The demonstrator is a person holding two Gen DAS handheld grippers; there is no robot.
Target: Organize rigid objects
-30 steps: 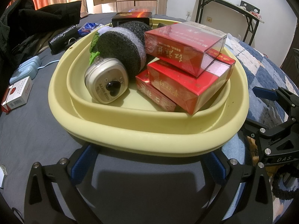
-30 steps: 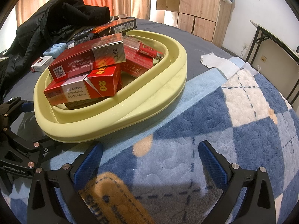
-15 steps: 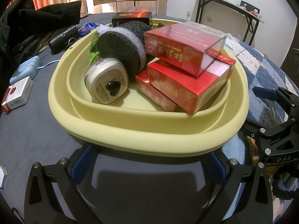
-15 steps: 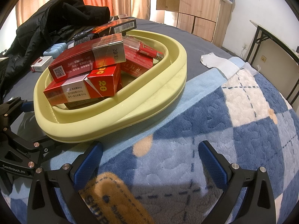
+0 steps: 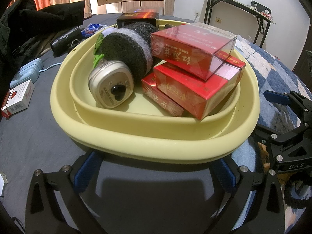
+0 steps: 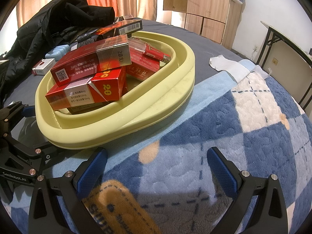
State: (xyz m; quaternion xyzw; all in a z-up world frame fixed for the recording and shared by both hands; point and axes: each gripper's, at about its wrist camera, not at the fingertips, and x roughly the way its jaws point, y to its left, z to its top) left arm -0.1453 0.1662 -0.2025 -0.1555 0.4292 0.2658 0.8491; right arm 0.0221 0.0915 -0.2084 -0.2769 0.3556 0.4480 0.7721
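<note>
Both hand-held grippers, left (image 5: 154, 172) and right (image 6: 155, 168), gape beside the yellow basin (image 5: 148, 144)

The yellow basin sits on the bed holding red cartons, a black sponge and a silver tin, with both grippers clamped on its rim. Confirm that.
Not clamped: the left gripper and right gripper are open, short of the yellow basin, as both wrist views show. The contents are right.

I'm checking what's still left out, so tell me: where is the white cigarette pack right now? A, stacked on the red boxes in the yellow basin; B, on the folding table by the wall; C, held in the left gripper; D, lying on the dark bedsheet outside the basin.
D: the white cigarette pack lies on the dark bedsheet, outside the yellow basin.
</note>
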